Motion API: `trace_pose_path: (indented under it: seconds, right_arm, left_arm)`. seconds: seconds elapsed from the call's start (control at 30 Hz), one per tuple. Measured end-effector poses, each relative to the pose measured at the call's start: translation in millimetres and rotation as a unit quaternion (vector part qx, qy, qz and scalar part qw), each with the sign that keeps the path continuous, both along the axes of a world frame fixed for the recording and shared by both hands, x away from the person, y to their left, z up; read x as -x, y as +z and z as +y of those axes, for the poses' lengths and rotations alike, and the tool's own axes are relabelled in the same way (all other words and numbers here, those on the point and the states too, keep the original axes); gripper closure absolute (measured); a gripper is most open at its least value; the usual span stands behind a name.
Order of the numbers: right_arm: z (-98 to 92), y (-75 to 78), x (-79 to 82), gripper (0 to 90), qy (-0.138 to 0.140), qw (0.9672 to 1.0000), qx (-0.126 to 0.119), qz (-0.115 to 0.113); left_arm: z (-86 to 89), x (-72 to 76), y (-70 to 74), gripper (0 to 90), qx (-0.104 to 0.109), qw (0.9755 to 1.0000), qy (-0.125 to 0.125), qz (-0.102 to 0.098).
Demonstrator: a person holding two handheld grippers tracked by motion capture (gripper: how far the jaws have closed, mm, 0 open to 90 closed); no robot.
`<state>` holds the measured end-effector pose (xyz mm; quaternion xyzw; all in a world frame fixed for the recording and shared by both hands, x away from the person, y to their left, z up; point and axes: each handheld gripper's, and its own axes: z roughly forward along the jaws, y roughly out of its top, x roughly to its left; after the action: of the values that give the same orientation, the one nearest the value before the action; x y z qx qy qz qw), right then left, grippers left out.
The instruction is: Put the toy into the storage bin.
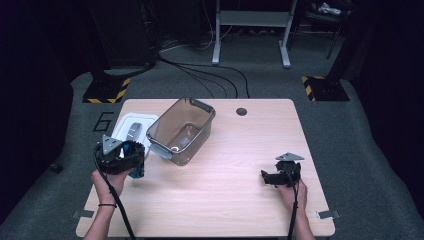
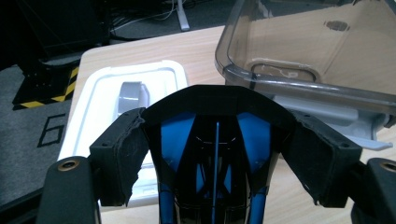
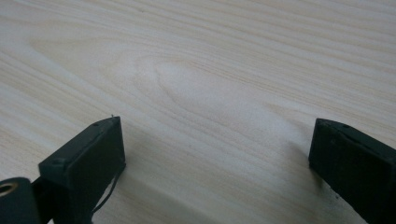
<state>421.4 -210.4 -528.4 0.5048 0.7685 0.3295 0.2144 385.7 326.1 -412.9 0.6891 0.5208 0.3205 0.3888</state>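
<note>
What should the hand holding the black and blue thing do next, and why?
Probably carry it forward over the clear bin and let go. The left gripper is shut on the black and blue object, the bin lies just ahead and looks empty, and the right gripper is open over bare table.

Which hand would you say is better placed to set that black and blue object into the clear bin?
Probably the left. The left gripper is shut on the black and blue object, beside the clear bin. The right gripper is open over bare table, farther away.
</note>
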Motion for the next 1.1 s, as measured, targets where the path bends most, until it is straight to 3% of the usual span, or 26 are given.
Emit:
trace_pose_path:
  seconds: [0.67, 0.97, 1.1]
  right_arm:
    - [2.2, -0.5, -3.6, 0.0, -0.005, 1.0, 0.001, 0.004]
    - [2.2, -0.5, -3.4, 0.0, -0.006, 1.0, 0.003, 0.003]
    - [1.4, -0.5, -2.1, 0.0, -0.004, 1.0, 0.002, 0.003]
  left_arm:
    - [10.1, 1.2, 28.9, 25.0, -0.001, 0.9998, 0.006, -0.019]
    - [16.0, 0.8, 43.7, 25.0, -0.005, 0.9998, 0.004, -0.018]
    - [20.0, 4.0, 54.6, 25.1, -0.004, 0.9995, 0.005, -0.031]
